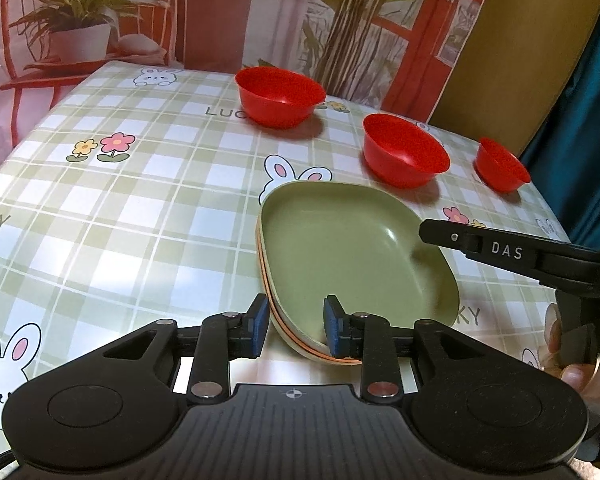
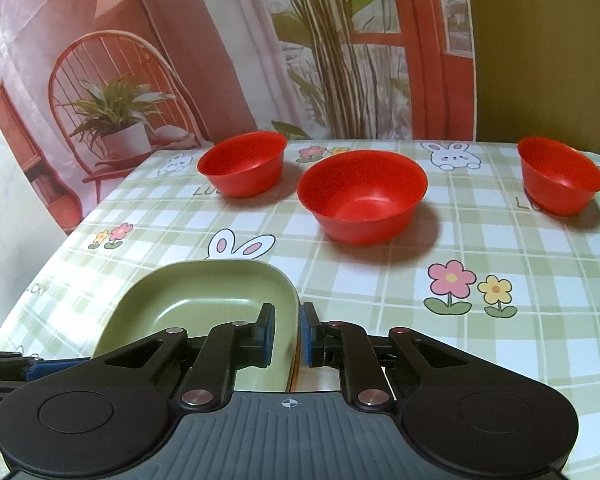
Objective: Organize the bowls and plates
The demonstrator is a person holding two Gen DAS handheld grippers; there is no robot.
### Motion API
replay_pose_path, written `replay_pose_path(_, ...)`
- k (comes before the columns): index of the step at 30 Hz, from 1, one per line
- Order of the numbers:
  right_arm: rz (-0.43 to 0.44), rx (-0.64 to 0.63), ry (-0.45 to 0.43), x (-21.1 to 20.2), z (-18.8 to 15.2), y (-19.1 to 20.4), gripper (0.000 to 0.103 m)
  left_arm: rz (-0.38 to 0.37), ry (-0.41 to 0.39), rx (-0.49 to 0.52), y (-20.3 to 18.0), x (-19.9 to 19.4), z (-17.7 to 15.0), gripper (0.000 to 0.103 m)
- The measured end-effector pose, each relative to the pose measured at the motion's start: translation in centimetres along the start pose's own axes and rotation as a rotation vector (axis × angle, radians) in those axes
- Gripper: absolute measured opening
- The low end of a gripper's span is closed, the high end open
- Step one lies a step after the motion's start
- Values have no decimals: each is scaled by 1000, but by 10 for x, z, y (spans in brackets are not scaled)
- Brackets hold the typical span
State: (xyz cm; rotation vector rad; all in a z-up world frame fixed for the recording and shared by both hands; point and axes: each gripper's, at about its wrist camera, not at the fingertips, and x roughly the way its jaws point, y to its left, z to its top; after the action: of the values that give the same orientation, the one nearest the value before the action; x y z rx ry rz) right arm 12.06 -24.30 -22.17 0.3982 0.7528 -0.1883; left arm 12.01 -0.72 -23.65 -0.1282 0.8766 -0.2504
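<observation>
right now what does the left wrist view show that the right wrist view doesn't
Only the left wrist view shows the left gripper open astride the near rim of the plate stack, pads apart from it.
Only the right wrist view shows the right gripper shut on the stack's right rim.
Both show the green top plate, orange edges beneath, three red bowls and the checked tablecloth.

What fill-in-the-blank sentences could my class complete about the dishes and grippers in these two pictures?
1. The number of red bowls on the table is ____.
2. The top plate of the stack is coloured ____.
3. The right gripper has its jaws shut on the stack's ____.
4. The tablecloth shows flowers and cartoon ____.

Missing words: three; green; rim; rabbits
</observation>
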Motion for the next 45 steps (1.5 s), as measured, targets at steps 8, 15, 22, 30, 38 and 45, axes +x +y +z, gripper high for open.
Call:
replay_pose_path(8, -33, -34, 7, 2, -7, 2, 15, 15, 17, -13, 2, 5, -3, 33)
replay_pose_path(15, -40, -40, 30, 8, -13, 0, 15, 17, 20, -33, 6, 8, -3, 40)
replay_pose_path(22, -43, -59, 41, 12, -17, 2, 15, 16, 36, -55, 8, 13, -5, 40)
replay_pose_path(30, -31, -51, 35, 11, -17, 1, 15, 13, 38, -57, 9, 13, -6, 40)
replay_pose_path(38, -30, -50, 27, 9, -14, 1, 15, 12, 39, -58, 9, 14, -5, 40)
replay_pose_path(45, -24, -48, 20, 7, -13, 2, 16, 10, 38, -63, 9, 14, -6, 40)
